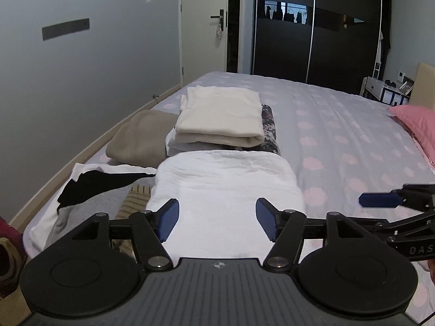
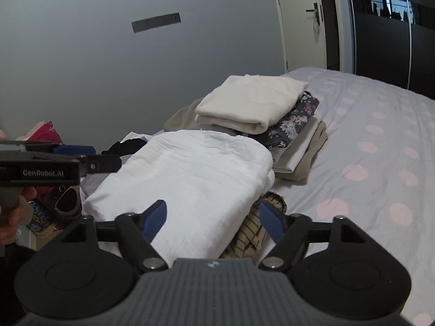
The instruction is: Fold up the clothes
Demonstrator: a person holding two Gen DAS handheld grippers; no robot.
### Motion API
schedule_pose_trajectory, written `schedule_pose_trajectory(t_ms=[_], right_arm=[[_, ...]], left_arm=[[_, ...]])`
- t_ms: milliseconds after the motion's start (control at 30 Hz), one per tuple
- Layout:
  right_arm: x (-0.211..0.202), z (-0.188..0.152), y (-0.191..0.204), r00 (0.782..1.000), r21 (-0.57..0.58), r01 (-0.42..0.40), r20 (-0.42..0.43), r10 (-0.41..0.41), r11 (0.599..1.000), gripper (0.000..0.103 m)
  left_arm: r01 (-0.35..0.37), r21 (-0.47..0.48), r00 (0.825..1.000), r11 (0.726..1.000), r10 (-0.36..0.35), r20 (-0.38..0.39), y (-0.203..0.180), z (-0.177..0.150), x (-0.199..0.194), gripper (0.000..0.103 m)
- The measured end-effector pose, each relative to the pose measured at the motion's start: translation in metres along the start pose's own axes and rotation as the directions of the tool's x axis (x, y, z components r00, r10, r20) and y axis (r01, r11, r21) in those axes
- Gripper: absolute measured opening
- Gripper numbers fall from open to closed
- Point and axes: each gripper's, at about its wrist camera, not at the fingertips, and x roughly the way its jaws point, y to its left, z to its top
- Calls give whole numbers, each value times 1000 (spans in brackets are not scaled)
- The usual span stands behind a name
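the folded white garment (image 1: 225, 187) lies on the bed (image 1: 353, 135), long axis running away toward the stack of folded clothes (image 1: 220, 116). it sits dead ahead of the left gripper (image 1: 217, 220); the right gripper (image 2: 212, 222) is equally near, over its right edge. both are spread wide, gripping nothing.

left wrist – I look down along the bed (image 1: 339, 125) toward the dark wardrobe (image 1: 312, 27), close above the folded white cloth (image 1: 225, 182) | right wrist – I face the grey wall (image 2: 108, 68), equally close | shared: that cloth, the cream stack (image 1: 220, 116), the door (image 1: 204, 21)
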Motion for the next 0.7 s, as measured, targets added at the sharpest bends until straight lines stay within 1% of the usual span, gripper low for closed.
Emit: schedule_pose_trajectory(t_ms=[133,167,200,233,300,400,533,633,700], right_arm=[[-22,-13,4,1000,23,13,25,-13,1000,81],[-28,-17,6,999,26,19,32,-20,999,81],[-32,-21,7,999,34,23,39,-25,999,83],[-37,-26,8,999,45,26,44,-28,999,88],[-46,-35,9,998,74,22,51,-26,997,95],[-57,-48,12,997,88,31,62,-36,996,95],[-67,-63,20,995,71,66,73,-71,995,96],[-68,-72,23,995,61,77,66,-81,995,96],[-67,-79,24,995,55,81,55,-84,995,96]], left_arm=[[-13,16,1000,1000,13,-6,-16,-12,-17,67],[-22,18,1000,1000,22,-3,-20,-15,-21,70],[-26,16,1000,1000,26,1,-24,-19,-25,73],[-24,12,1000,1000,24,9,-27,-23,-29,74],[-21,-5,1000,1000,21,13,-32,-31,-34,74],[-34,-31,999,999,34,7,-39,-42,-40,75],[-92,-47,996,995,92,-5,-50,-60,-43,75],[-117,-64,993,991,117,-12,-57,-71,-45,75],[-120,-81,993,989,120,-13,-60,-77,-46,75]])
